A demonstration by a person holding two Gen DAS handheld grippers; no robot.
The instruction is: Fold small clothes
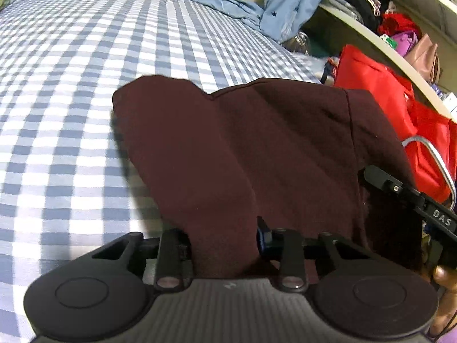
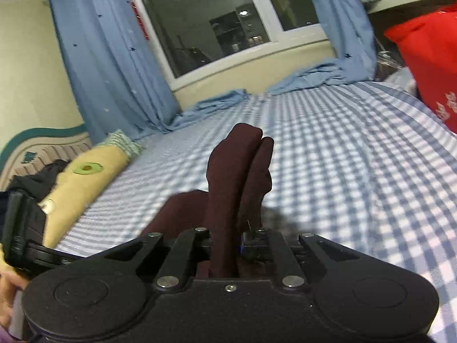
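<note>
Left wrist view: the left gripper (image 1: 225, 243) is clamped on a bunched fold of the maroon garment (image 1: 242, 143), which drapes over the checked bedsheet (image 1: 71, 100); the right gripper (image 1: 400, 197) grips its other edge.

Right wrist view: the right gripper (image 2: 231, 243), nearly closed, pinches the garment (image 2: 237, 171) above the bedsheet (image 2: 342, 157).

bed (image 2: 357, 148): blue-white checked sheet | on it: curtain hems (image 2: 220, 100), tan bolster (image 2: 85, 183)

Maroon garment (image 1: 242, 148) hides both tongs' fingertips.
</note>
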